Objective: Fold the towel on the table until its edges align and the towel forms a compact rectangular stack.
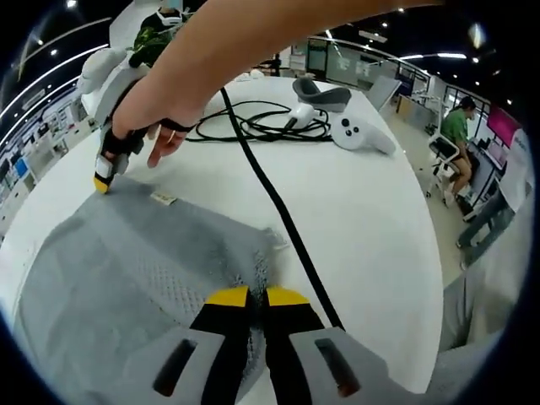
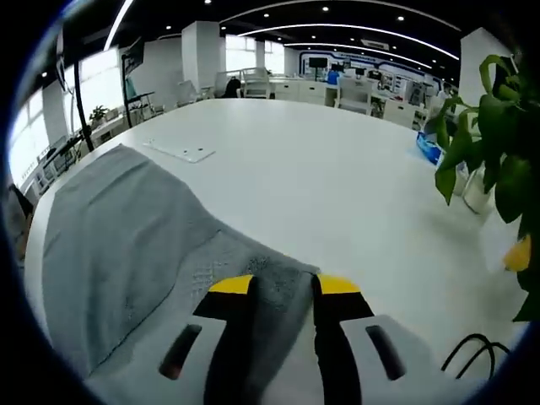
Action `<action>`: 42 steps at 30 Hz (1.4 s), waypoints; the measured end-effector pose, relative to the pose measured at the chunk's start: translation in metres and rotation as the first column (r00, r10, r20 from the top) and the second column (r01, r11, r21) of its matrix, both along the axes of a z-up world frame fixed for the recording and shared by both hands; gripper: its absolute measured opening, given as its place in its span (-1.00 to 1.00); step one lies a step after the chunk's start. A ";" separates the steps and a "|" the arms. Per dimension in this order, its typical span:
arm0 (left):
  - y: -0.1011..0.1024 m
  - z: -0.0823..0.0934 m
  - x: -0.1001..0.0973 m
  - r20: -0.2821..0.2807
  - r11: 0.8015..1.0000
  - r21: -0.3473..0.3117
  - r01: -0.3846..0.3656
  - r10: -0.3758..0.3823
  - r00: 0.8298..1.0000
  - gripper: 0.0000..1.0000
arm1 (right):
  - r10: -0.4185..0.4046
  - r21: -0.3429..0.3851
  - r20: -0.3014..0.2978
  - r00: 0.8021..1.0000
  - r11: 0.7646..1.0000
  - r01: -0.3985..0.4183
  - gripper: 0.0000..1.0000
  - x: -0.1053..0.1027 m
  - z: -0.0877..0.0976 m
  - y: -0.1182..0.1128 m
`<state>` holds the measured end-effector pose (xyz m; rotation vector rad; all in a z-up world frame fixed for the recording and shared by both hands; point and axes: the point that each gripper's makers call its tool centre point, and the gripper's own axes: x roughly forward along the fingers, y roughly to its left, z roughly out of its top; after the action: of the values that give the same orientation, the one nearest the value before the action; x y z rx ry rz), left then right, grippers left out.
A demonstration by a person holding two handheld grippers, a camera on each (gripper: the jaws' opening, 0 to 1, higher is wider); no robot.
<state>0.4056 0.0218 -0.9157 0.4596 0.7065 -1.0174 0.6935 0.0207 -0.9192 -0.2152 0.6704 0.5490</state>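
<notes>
So, grey towel covers the lower left of the left gripper view, its right edge beside a black cable. Left gripper is clenched on the towel's near edge at bottom centre. Right gripper, upper left, touches the far corner. In the right gripper view its jaws grasp a towel fold at bottom centre. White table lies bare across the middle; plant at right.

Grey towel, white table, black cable.
</notes>
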 end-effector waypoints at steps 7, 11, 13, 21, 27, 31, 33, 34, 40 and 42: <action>-0.002 0.001 0.001 -0.055 0.994 -0.059 -0.091 0.088 0.995 -0.93 | -0.012 -0.002 -0.021 1.000 1.000 0.012 -0.65 0.000 -0.001 -0.001; -0.008 0.003 0.000 -0.065 0.994 -0.069 -0.083 0.079 0.995 -0.95 | 0.004 -0.023 -0.032 0.999 1.000 -0.005 -0.87 -0.005 0.000 -0.004; -0.011 0.009 -0.001 -0.053 0.994 -0.087 -0.070 0.065 0.996 -0.95 | 0.005 -0.042 -0.037 0.999 0.999 -0.006 -0.92 -0.008 0.002 -0.008; -0.012 0.034 -0.002 -0.063 0.984 -0.150 -0.099 0.091 0.994 -0.95 | -0.033 -0.003 -0.031 0.999 0.999 0.032 -0.95 -0.014 0.023 -0.018; -0.004 0.058 0.007 -0.025 0.976 -0.189 -0.109 0.106 0.994 -0.95 | -0.060 0.053 -0.022 0.998 0.997 0.061 -0.95 -0.011 0.050 -0.016; 0.006 0.075 0.013 -0.023 0.965 -0.223 -0.136 0.134 0.991 -0.95 | -0.072 0.073 -0.011 0.997 0.995 0.073 -0.95 -0.013 0.067 -0.016; 0.010 0.085 0.015 0.003 0.963 -0.234 -0.133 0.137 0.991 -0.95 | -0.081 0.093 -0.011 0.997 0.992 0.082 -0.95 -0.014 0.074 -0.016; 0.013 0.088 0.016 0.001 0.962 -0.235 -0.136 0.140 0.990 -0.95 | -0.086 0.098 -0.012 0.996 0.991 0.086 -0.95 -0.014 0.077 -0.015; 0.030 0.115 0.022 0.007 0.936 -0.301 -0.184 0.195 0.981 -0.95 | -0.084 0.114 0.010 0.996 0.990 0.082 -0.95 -0.021 0.106 -0.006; 0.037 0.124 0.024 0.013 0.929 -0.314 -0.196 0.210 0.978 -0.95 | -0.083 0.124 0.021 0.996 0.989 0.079 -0.95 -0.019 0.111 -0.004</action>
<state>0.4293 0.0589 -0.7918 0.1303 0.5270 -0.8985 0.6742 0.0172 -0.8086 -0.0792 0.6150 0.5068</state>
